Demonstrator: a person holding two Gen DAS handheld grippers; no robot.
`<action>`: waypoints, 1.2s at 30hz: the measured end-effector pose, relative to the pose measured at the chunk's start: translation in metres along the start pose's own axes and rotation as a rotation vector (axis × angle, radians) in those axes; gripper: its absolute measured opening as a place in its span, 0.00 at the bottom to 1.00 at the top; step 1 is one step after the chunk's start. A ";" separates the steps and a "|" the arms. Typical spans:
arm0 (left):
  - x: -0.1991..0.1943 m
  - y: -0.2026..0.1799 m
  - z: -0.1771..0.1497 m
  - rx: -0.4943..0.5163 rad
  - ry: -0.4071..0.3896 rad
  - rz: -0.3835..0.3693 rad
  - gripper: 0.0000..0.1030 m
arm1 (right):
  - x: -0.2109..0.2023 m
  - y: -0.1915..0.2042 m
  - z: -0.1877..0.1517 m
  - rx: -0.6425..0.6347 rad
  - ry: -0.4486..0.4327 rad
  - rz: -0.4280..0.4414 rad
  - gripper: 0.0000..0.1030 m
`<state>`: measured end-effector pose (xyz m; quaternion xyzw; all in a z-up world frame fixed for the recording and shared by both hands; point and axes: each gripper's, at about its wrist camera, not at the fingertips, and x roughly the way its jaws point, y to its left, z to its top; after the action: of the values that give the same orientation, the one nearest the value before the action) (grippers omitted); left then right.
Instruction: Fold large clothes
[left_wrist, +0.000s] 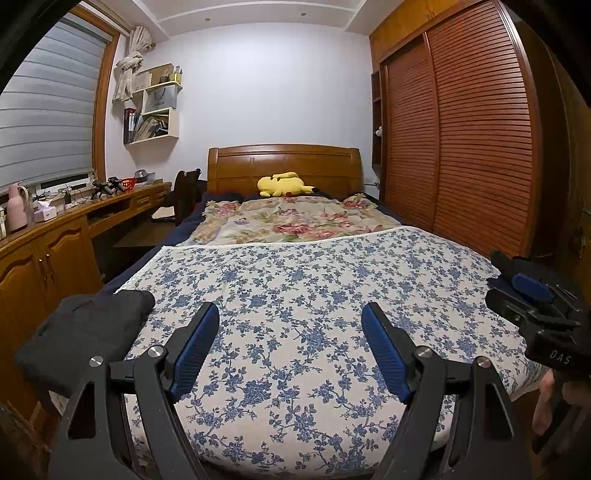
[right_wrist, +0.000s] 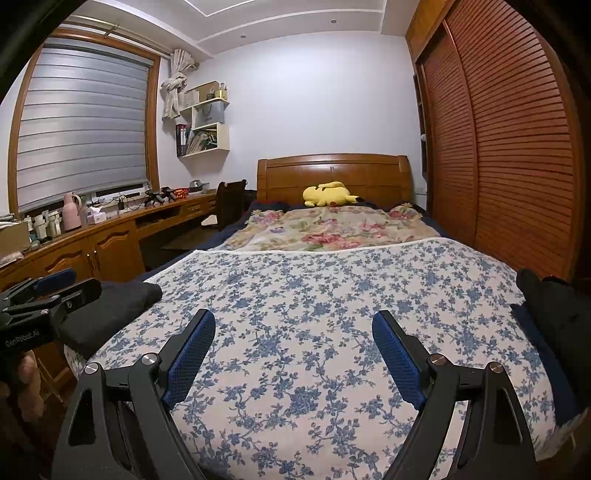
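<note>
Both the left gripper (left_wrist: 290, 354) and right gripper (right_wrist: 293, 360) hover spread and empty above the bedspread (left_wrist: 295, 280); dark folded garment (left_wrist: 85, 328) at nine o'clock overhangs the edge, liable to slip.

Right gripper (right_wrist: 293, 325) with blue-padded fingers (right_wrist: 190, 352) spread wide, nothing between them, above a blue-flowered sheet (right_wrist: 314, 314) covering the near bed. Dark folded garment (right_wrist: 110, 314) lies at the sheet's left edge; left gripper (right_wrist: 55, 282) just beside it. Dark clothing (right_wrist: 550, 321) lies at the right edge. Yellow plush toy (right_wrist: 328, 194) rests before the wooden headboard (right_wrist: 369, 173).
</note>
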<state>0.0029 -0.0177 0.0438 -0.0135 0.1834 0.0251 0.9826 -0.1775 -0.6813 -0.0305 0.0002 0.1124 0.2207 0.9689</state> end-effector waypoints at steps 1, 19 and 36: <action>0.000 0.000 0.001 0.002 0.000 0.001 0.78 | 0.000 0.000 0.000 0.000 0.001 0.000 0.85; 0.000 0.001 0.000 0.001 0.001 -0.001 0.78 | 0.001 0.000 0.002 0.009 0.001 -0.002 0.86; 0.000 0.002 0.000 0.002 0.000 0.000 0.78 | 0.000 0.001 0.001 0.013 -0.001 -0.002 0.86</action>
<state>0.0025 -0.0159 0.0434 -0.0124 0.1834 0.0248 0.9826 -0.1773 -0.6806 -0.0295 0.0066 0.1132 0.2190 0.9691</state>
